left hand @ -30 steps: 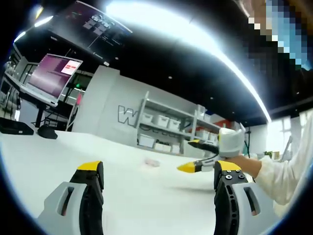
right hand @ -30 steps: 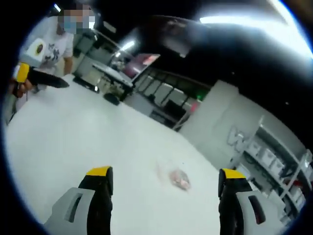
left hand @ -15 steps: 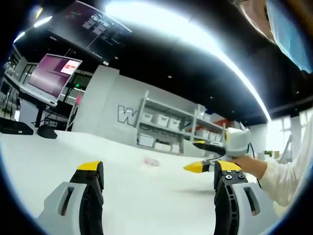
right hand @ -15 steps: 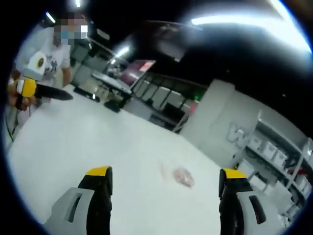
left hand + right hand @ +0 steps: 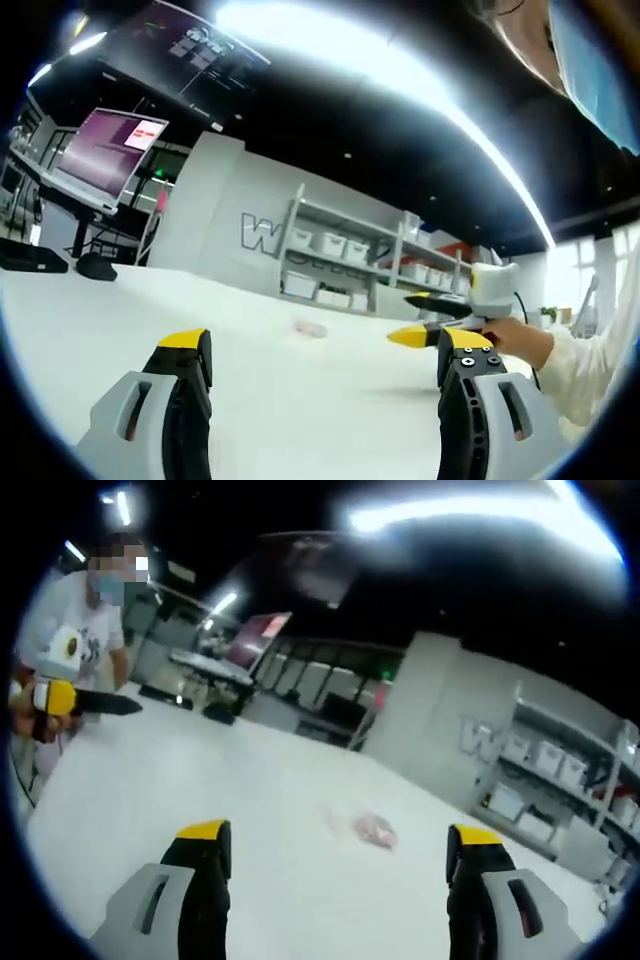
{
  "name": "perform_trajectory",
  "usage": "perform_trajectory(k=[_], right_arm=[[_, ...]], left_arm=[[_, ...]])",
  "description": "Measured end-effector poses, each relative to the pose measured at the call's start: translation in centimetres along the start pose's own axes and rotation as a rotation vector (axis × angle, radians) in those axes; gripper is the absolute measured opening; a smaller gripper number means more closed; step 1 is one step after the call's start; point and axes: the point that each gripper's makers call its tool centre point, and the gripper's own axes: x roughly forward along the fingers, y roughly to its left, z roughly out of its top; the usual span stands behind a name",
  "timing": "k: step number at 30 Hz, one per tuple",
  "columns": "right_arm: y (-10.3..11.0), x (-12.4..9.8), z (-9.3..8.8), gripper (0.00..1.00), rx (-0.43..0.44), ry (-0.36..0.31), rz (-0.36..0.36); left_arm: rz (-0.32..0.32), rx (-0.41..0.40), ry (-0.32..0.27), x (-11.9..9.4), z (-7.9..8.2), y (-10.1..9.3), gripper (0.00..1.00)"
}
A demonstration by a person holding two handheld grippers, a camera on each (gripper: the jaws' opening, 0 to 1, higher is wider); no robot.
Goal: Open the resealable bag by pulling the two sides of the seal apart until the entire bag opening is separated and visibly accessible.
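A small clear resealable bag [image 5: 372,829] with pinkish contents lies flat on the white table [image 5: 200,780], some way ahead of my right gripper [image 5: 338,852], whose jaws stand wide open with nothing between them. In the left gripper view the same bag [image 5: 310,328] is a faint small shape far ahead of my left gripper [image 5: 325,358], also open and empty. The right gripper [image 5: 430,320] comes into that view from the right, held by a hand in a white sleeve. The left gripper [image 5: 75,700] appears at the left of the right gripper view, above the table.
A person in a white shirt [image 5: 75,610] stands at the table's left end. A monitor [image 5: 105,150] and dark devices [image 5: 95,268] sit at the far left of the table. Grey shelving with white bins [image 5: 345,260] lines the wall behind.
The right gripper has drifted to the right and slightly up in the left gripper view. The right gripper view has tilted down toward level. The bag has not moved.
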Motion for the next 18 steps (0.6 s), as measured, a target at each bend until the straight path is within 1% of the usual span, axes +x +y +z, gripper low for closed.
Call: perform_trajectory(k=[3, 5, 6, 8, 13, 18], right_arm=[[0.0, -0.1, -0.1, 0.89, 0.014, 0.001, -0.003], [0.2, -0.2, -0.2, 0.88, 0.040, 0.000, 0.002], [0.3, -0.3, -0.2, 0.88, 0.068, -0.005, 0.005], [0.3, -0.4, 0.0, 0.88, 0.089, -0.019, 0.003], [0.2, -1.3, 0.0, 0.89, 0.118, -0.036, -0.022], [0.1, -2.2, -0.2, 0.89, 0.130, -0.037, -0.054]], left_arm=[[-0.002, 0.001, -0.002, 0.0, 0.1, 0.0, 0.92], [-0.002, 0.001, -0.003, 0.0, 0.1, 0.0, 0.92], [-0.002, 0.001, -0.003, 0.1, 0.2, 0.0, 0.92], [-0.003, 0.001, -0.003, 0.1, 0.2, -0.1, 0.92], [-0.004, 0.001, -0.003, 0.1, 0.2, 0.0, 0.92], [-0.002, 0.000, -0.004, 0.1, 0.2, 0.1, 0.92]])
